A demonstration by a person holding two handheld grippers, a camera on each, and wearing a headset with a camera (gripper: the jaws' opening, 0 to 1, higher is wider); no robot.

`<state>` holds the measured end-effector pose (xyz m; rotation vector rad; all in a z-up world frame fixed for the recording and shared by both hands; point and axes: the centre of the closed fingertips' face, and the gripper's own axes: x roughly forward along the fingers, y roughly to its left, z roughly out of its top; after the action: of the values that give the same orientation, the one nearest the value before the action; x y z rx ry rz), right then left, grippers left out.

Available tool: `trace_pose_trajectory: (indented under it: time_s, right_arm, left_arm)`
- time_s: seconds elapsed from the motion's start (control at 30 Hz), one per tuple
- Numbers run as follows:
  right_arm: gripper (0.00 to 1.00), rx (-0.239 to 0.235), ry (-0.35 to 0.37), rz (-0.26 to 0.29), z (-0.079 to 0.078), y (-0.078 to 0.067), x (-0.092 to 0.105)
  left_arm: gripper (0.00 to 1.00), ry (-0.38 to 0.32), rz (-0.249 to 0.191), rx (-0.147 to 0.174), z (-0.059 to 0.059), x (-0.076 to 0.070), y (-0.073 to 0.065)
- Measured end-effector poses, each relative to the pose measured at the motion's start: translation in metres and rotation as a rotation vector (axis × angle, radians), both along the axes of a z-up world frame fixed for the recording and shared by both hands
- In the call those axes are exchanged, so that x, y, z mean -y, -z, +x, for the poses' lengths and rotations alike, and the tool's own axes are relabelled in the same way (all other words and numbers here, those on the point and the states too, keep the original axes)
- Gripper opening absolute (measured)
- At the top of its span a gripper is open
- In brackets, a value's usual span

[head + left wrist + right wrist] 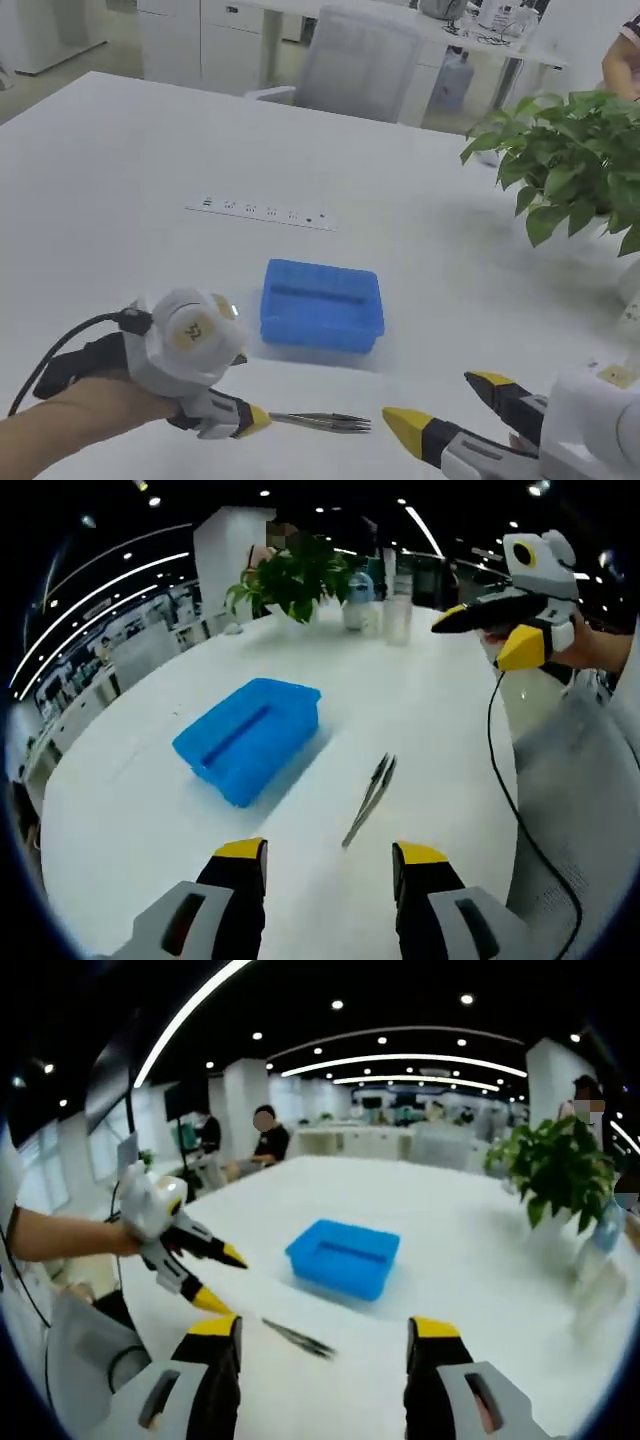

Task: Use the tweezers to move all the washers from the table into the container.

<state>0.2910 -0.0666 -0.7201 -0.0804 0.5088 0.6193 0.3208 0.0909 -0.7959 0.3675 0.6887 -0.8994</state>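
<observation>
Metal tweezers (322,422) (369,800) (298,1340) lie flat on the white table (120,180), just short of the near edge. Neither gripper holds them. A blue rectangular container (322,305) (249,738) (343,1255) sits beyond them. My left gripper (248,400) (330,855) (222,1278) hovers to the left of the tweezers, open, its jaws pointing at them with nothing between. My right gripper (440,400) (322,1328) (480,635) is to their right, also open and with nothing in it.
A potted green plant (570,150) (555,1165) stands at the table's right side, with bottles (395,615) close by. A white power strip (262,212) lies behind the container. A grey chair (360,60) stands at the far edge. People sit in the background.
</observation>
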Motion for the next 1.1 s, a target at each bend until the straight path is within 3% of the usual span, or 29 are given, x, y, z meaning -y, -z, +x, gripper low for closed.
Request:
trace_pose_trajectory:
  time_s: [0.07, 0.23, 0.3, 0.37, 0.57, 0.63, 0.77, 1.1]
  right_arm:
    - [0.69, -0.003, 0.005, 0.000, -0.004, 0.002, 0.001]
    - [0.76, 0.027, 0.032, 0.014, -0.008, -0.001, 0.008]
    - [0.79, 0.029, 0.043, 0.023, -0.007, 0.000, 0.010]
    - [0.82, 0.029, 0.052, 0.032, -0.007, 0.000, 0.011]
    - [0.90, 0.052, 0.083, 0.041, -0.004, -0.001, 0.016]
    - [0.94, 0.067, 0.098, 0.042, -0.002, -0.003, 0.018]
    - [0.99, 0.061, 0.110, 0.047, 0.000, -0.003, 0.020]
    - [0.99, 0.036, 0.102, 0.029, 0.001, 0.003, 0.018]
  left_arm:
    - [0.54, -0.071, -0.075, 0.018, -0.003, -0.004, -0.015]
    - [0.71, -0.221, -0.164, 0.065, -0.015, -0.022, -0.046]
    - [0.78, -0.269, -0.201, 0.065, -0.023, -0.027, -0.055]
    - [0.82, -0.316, -0.206, 0.096, -0.029, -0.034, -0.064]
    - [0.99, -0.419, -0.203, 0.133, -0.040, -0.049, -0.074]
    - [0.99, -0.451, -0.183, 0.145, -0.040, -0.056, -0.074]
    - [0.99, -0.466, -0.181, 0.144, -0.041, -0.060, -0.073]
    - [0.99, -0.492, -0.172, 0.135, -0.039, -0.064, -0.068]
